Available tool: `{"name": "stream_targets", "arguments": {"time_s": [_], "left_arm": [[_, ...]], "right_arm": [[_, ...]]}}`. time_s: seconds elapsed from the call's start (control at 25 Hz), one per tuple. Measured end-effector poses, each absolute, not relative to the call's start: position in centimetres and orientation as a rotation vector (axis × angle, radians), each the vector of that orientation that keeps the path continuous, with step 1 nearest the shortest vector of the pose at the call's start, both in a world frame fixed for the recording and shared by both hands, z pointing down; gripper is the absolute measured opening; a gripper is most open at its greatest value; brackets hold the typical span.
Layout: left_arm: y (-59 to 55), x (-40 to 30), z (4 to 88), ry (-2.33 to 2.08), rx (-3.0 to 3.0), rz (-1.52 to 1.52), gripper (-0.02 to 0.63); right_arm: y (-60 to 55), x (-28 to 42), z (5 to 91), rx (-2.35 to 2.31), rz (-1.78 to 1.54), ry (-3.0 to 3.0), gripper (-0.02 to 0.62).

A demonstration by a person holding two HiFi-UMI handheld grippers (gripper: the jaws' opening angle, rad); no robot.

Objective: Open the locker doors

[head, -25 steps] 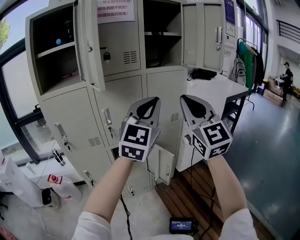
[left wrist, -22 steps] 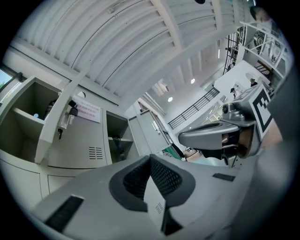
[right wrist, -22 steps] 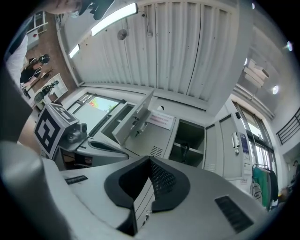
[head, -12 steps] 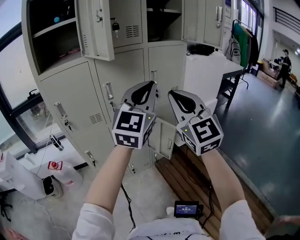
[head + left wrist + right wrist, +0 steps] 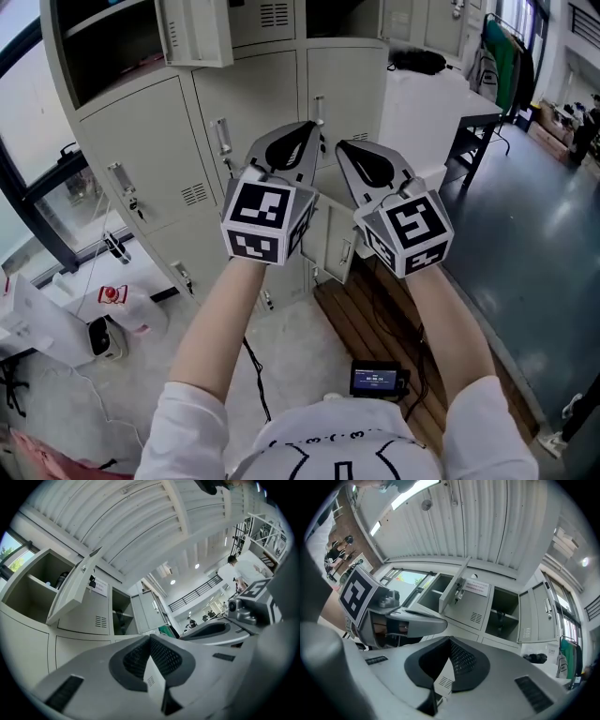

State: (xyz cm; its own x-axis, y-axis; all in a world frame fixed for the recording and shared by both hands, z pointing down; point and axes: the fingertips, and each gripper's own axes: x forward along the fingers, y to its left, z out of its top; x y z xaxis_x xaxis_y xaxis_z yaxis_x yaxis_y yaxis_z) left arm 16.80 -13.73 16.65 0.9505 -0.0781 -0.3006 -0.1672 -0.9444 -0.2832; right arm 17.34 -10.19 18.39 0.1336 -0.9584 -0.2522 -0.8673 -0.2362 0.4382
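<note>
Boxy beige steel lockers (image 5: 150,141), slatted wooden floor (image 5: 361,328)

Beige metal locker bank (image 5: 150,155) fills the upper left of the head view. Top-row door (image 5: 192,33) swung open at the top edge. Middle-row doors (image 5: 248,117) shut - upright handles, small vent slots. Bottom-row door (image 5: 333,246) ajar at frame centre - partly hidden.

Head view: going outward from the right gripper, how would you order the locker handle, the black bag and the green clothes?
1. The locker handle, just ahead of the right gripper.
2. The black bag, farther back on the white table, to the right.
3. The green clothes, hanging at the far right.
</note>
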Motion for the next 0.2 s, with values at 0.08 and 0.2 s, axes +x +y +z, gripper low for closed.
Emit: {"name": "stream_targets", "arguments": {"time_s": [0.08,0.2], "left_arm": [[-13.49,17.11,16.74,0.183,-2.797,0.411,0.015],[-13.11,17.56,16.78,0.184,-2.796,0.41,0.015]], "right_arm": [[-10.14,17.59,18.44,2.208,-0.729,-1.815,0.02],[-10.05,17.98,18.29,2.197,-0.736,-1.818,0.02]]}}
